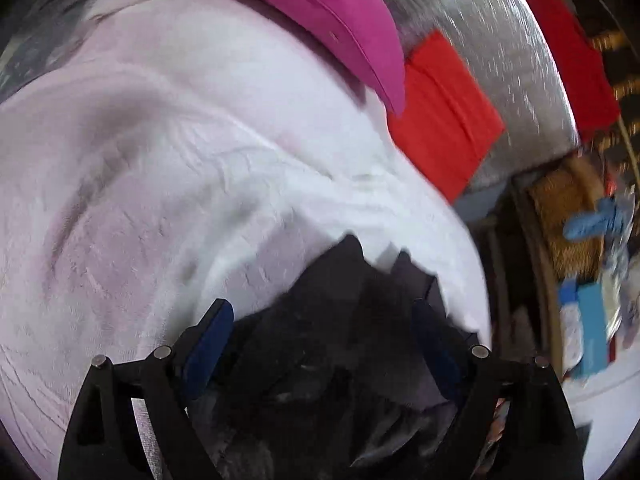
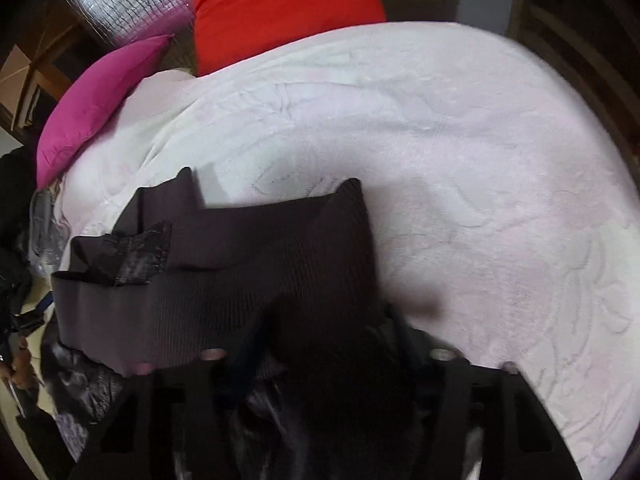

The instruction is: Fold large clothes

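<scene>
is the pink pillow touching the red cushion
Cannot tell. In the left wrist view the pink pillow overlaps the red cushion; in the right wrist view they look separated.

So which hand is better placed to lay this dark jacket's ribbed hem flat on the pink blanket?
Right, probably. The ribbed hem drapes over the right gripper, above open pink blanket. The left gripper shows only bunched fabric between wide-apart fingers.

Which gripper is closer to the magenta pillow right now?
Hard to call. Both the left gripper and the right gripper sit in the dark jacket, with white blanket between each and the magenta pillow.
</scene>
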